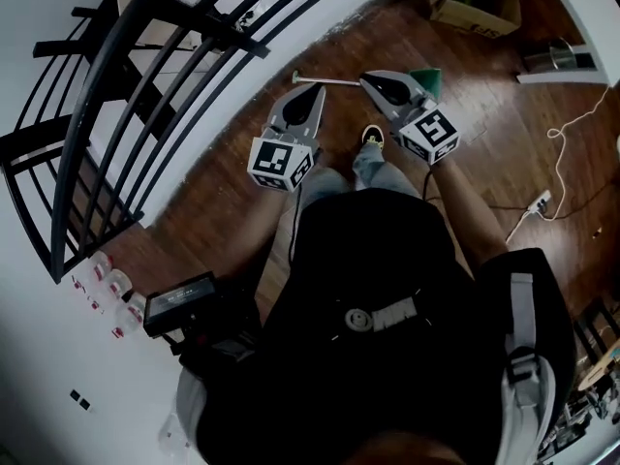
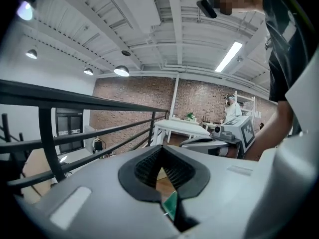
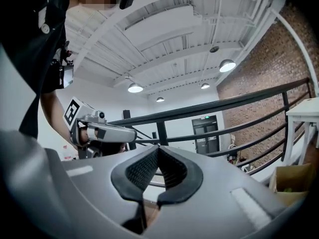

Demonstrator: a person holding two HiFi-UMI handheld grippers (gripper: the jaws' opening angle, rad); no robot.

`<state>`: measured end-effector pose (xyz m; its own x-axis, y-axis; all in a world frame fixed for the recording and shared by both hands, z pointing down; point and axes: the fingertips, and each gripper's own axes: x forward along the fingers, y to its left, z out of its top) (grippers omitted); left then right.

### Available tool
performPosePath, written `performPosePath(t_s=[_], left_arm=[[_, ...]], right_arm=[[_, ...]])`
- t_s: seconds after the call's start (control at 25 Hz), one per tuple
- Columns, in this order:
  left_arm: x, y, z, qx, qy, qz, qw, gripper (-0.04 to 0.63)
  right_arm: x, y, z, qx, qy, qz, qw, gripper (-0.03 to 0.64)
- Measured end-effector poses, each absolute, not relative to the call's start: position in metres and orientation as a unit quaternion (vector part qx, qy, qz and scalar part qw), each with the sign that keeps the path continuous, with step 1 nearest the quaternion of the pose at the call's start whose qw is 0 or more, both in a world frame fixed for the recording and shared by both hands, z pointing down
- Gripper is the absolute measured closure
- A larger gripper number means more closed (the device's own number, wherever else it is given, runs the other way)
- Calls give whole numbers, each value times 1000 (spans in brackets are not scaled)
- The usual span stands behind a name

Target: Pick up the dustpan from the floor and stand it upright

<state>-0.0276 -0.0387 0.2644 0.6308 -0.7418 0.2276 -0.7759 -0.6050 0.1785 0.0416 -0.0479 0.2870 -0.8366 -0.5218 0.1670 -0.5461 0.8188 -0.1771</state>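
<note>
Dustpan (image 1: 428,77), green, on the wooden floor (image 1: 484,134)

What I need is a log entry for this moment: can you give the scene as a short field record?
dustpan: lying on the wooden floor, untouched
left gripper: shut, empty
right gripper: shut, empty
railing: black, to the person's left
task: pickup not yet done

- Black top (image 1: 378,260), grey jeans (image 1: 373,170), dark shoe (image 1: 372,136) with yellow-green trim.
- Left gripper (image 1: 318,90) and right gripper (image 1: 368,78): grey shells, black ribbed pads (image 2: 148,166), black-and-white marker cube (image 1: 281,163) on each.
</note>
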Motion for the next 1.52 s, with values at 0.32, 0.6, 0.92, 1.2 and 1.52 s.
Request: performPosePath(t_s=[0.32,0.6,0.92,1.2,1.52], left_arm=[[-55,-88,327,861,-471,110,155,579],[-91,-101,433,827,-507,95,222,578],[-138,-91,615,772,-561,94,283,580],[-180,-96,743,738,-597,68,308,580],[-219,-75,820,720,-624,61,297,580]], right_arm=[[-3,-79,355,238,-953,152,112,614],[-32,-90,473,219,-939,186,189,614],[-73,-123,656,168,-942,174,231,614],[-127,-144,870,92,-931,181,303,562],[-176,-153,1052,38,-907,73,412,485]])
